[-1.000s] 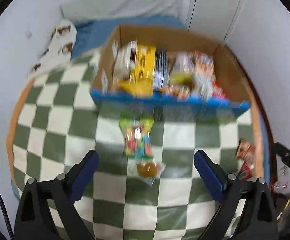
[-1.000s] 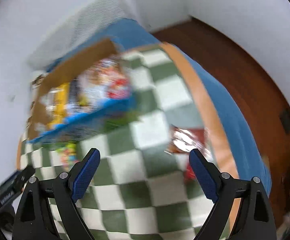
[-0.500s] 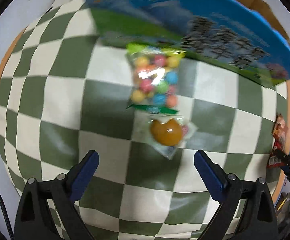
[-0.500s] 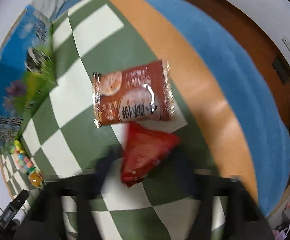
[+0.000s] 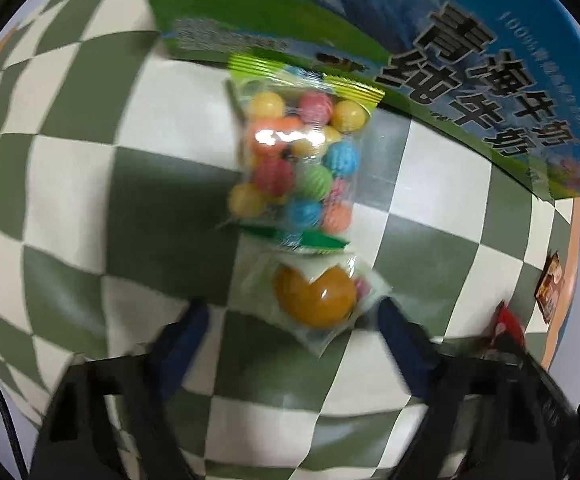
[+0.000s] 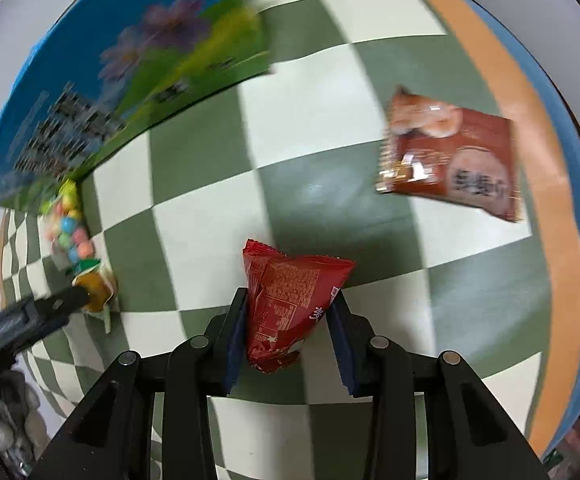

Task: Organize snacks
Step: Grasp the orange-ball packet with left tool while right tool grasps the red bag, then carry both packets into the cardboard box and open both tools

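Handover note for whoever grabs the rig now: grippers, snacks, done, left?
Right gripper: shut on the red packet.
Left gripper: closing around the orange jelly pouch, not yet gripped.
Candy-ball bag lies against the blue box; brown cracker packet is on the checked cloth.
Done: one grasp.
Left: box all four.

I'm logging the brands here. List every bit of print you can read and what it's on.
"青海牛奶" and "纯牛奶": big black characters on the blue-and-green milk carton.
Small pale line above them, starting "100%": rest blurred.
Red snack packet in the right gripper: printed panel too small to read.
Brown snack packet: dark characters blurred.
Candy-ball bag, jelly packet: no readable text.
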`<control>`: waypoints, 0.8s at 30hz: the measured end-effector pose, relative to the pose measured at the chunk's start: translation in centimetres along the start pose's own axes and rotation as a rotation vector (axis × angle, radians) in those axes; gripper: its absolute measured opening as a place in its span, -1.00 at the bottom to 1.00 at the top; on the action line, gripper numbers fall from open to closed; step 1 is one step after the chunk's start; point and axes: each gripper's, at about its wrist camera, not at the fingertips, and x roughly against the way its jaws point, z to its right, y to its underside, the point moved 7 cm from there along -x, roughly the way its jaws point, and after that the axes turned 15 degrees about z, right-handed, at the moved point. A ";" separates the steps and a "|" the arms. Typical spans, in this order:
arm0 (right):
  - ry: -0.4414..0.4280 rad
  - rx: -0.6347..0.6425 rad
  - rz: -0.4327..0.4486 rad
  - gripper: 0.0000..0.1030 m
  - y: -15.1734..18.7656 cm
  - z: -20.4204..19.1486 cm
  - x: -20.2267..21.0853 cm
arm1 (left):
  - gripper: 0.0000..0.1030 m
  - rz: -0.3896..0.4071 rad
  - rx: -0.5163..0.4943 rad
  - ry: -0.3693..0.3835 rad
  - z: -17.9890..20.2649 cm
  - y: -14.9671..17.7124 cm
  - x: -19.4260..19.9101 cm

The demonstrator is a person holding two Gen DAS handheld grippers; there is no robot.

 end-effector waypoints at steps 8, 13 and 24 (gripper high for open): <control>-0.006 0.053 -0.006 -0.21 1.1 -2.6 -0.1 | -0.08 0.017 -0.036 -0.008 1.0 0.1 -1.0; -0.040 0.066 0.005 -0.22 0.3 -4.5 1.3 | -0.12 0.007 -0.069 0.009 1.2 1.7 0.4; -0.178 0.117 0.064 -0.22 -2.1 -9.6 6.3 | -0.13 0.099 -0.078 0.108 1.0 2.9 8.7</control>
